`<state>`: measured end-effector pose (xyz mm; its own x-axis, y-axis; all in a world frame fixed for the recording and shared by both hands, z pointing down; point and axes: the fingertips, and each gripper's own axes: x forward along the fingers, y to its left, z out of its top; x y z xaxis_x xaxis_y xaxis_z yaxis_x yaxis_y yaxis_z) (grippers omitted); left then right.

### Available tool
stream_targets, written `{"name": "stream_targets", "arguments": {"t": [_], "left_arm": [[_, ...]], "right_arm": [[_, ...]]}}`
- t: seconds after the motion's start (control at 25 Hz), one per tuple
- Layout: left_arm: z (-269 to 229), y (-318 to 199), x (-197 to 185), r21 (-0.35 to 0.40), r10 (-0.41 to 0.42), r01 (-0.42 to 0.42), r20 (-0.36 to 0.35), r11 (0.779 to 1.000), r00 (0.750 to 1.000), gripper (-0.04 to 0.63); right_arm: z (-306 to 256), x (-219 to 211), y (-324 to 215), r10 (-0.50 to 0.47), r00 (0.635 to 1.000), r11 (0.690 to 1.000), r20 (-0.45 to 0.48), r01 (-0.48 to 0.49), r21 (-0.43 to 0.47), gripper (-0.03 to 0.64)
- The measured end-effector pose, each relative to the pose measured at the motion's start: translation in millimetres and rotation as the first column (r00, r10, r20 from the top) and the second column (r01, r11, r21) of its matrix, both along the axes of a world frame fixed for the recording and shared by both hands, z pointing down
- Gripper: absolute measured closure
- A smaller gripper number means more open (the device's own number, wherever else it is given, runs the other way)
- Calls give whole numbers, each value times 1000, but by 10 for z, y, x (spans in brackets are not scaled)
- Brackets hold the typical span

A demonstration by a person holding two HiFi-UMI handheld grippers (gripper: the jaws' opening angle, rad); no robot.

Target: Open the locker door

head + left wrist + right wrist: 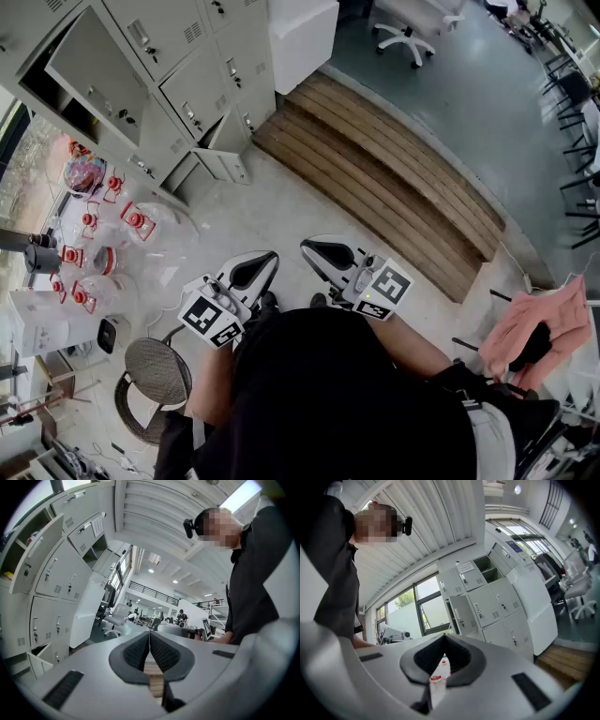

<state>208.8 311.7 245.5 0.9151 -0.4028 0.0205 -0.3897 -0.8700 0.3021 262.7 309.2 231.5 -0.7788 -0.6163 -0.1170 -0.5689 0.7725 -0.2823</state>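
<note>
Low at the person's front, left gripper (149, 639): jaws pressed together, nothing between them.
Alongside it, right gripper (444, 641): jaws likewise closed tip to tip, empty; red-capped bottles (134, 221) show blurred beyond the gap, untouched.
Lockers (187, 56): grey bank up-left in the head view, well apart from both grippers; upper door (98, 66) swung wide, bottom door (225, 141) ajar.
Hidden: bank cut off at the frame's top edge; hands hard to make out behind the gripper bodies and black top (347, 394).
Pose: grippers side by side, about level, close to the torso, tips angled toward each other.
</note>
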Motion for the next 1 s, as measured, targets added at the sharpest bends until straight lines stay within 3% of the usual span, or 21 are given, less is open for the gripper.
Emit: {"name": "stream_targets", "arguments": {"t": [0.16,0.4,1.0], "left_arm": [[38,116,-147,-31,-20,20,-10,999,1000,578],[-28,264,-274,-18,-92,91,-30,996,995,577],[305,599,-529,-95,-262,259,-22,961,965,577]], "right_arm": [[3,-199,95,-38,999,999,3,38,-11,606],[-20,-331,262,-109,994,994,1,109,-4,606],[348,-422,597,-246,969,967,36,248,-56,604]]}}
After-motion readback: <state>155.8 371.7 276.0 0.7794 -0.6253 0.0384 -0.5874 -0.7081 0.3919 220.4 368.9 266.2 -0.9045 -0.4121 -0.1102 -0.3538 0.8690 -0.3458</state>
